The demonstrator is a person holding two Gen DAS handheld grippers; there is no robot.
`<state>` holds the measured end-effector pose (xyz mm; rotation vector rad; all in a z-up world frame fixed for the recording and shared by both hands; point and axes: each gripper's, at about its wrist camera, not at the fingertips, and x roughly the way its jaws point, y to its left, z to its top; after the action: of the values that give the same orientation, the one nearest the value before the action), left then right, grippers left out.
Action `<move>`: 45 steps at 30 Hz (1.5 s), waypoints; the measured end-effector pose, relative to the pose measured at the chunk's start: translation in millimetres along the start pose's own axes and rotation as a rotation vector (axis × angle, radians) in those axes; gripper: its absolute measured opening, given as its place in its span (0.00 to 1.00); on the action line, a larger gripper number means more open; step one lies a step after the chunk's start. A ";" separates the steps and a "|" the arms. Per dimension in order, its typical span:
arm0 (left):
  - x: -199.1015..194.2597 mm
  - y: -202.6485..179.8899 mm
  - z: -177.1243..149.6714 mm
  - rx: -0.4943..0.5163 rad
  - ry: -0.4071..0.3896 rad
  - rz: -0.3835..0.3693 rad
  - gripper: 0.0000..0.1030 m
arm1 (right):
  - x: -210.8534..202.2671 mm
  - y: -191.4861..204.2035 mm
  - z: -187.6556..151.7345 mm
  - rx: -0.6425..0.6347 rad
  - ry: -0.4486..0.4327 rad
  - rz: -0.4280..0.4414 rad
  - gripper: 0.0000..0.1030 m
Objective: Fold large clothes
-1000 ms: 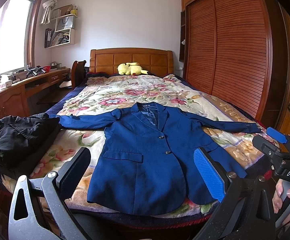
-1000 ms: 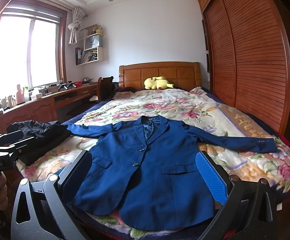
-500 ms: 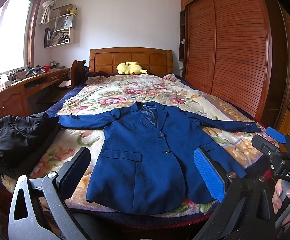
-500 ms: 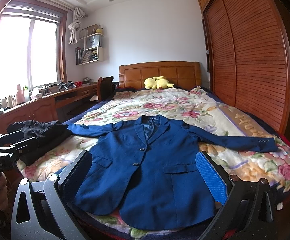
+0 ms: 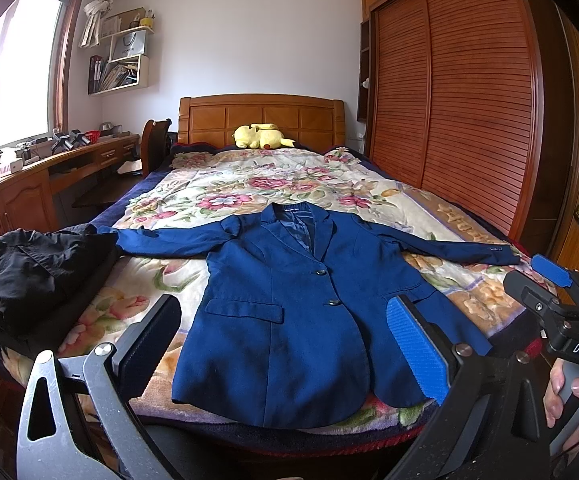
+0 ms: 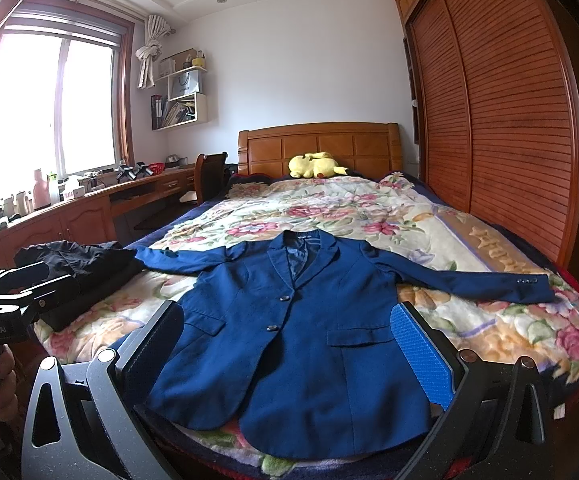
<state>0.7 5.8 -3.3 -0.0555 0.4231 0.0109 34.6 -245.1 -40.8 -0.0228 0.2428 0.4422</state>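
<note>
Navy wool, that is what lies ahead of me: the jacket [image 5: 289, 300] is spread face up on the floral blanket [image 5: 249, 184] at the foot of the bed, buttoned, both sleeves stretched straight out. Nothing is folded yet, so I judge this the very start. My left gripper [image 5: 289, 344] and right gripper [image 6: 293, 352] hang short of the hem, jaws wide apart, holding nothing. The next move, I think, calls for reaching out to a sleeve, pinching near the cuff and drawing it across the chest. The left cuff runs under or against the black clothes [image 5: 37, 272]; I cannot tell which. My own fingers cut off part of the hem corners.
</note>
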 end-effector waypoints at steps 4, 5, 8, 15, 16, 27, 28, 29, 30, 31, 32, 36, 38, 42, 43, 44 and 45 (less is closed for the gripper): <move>3.8 -2.6 -10.0 -0.001 0.010 0.001 1.00 | 2.6 1.3 -1.9 -0.003 0.006 0.003 1.00; 5.0 -2.2 -11.3 -0.001 0.012 0.002 1.00 | 3.5 1.7 -2.4 -0.005 0.008 0.005 1.00; 11.5 0.3 -12.4 0.002 0.019 0.008 1.00 | 10.0 4.0 -3.1 -0.021 0.015 0.009 1.00; 30.8 15.9 -17.4 -0.016 0.047 0.024 1.00 | 40.0 6.6 -3.7 -0.029 0.055 0.033 1.00; 34.6 18.6 -18.0 -0.019 0.053 0.028 1.00 | 46.0 7.4 -3.6 -0.034 0.061 0.035 1.00; 73.9 48.8 -26.3 -0.047 0.099 0.060 1.00 | 89.1 10.5 1.0 -0.052 0.072 0.073 1.00; 77.7 51.8 -26.8 -0.049 0.102 0.064 1.00 | 94.3 11.5 1.9 -0.057 0.070 0.078 1.00; 81.6 55.0 -27.6 -0.051 0.105 0.070 1.00 | 99.6 13.1 2.0 -0.061 0.067 0.082 1.00; 85.2 58.1 -27.8 -0.052 0.108 0.074 1.00 | 104.9 14.0 2.6 -0.067 0.067 0.084 1.00; 89.4 61.2 -27.8 -0.052 0.112 0.078 1.00 | 109.5 15.5 1.8 -0.069 0.067 0.087 1.00; 94.4 64.2 -28.2 -0.051 0.116 0.084 1.00 | 114.1 16.1 1.3 -0.070 0.069 0.094 1.00; 111.7 73.7 -27.8 -0.046 0.129 0.104 1.00 | 136.3 18.2 2.6 -0.071 0.074 0.116 1.00; 120.2 79.5 -27.5 -0.051 0.134 0.108 1.00 | 144.4 19.6 3.7 -0.068 0.077 0.128 1.00; 135.4 90.5 -26.2 -0.059 0.145 0.115 1.00 | 164.0 21.7 9.2 -0.076 0.080 0.150 1.00; 139.6 93.4 -25.3 -0.058 0.148 0.119 1.00 | 169.8 23.1 11.0 -0.078 0.080 0.154 1.00; 144.4 97.1 -24.0 -0.058 0.151 0.123 1.00 | 175.6 24.0 14.1 -0.079 0.080 0.161 1.00; 148.0 99.9 -22.7 -0.058 0.154 0.126 1.00 | 180.1 24.6 16.3 -0.078 0.079 0.167 1.00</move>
<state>124.1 104.1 -89.9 -0.0875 0.5800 0.1435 185.4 -145.8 -67.0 -0.0970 0.3068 0.6180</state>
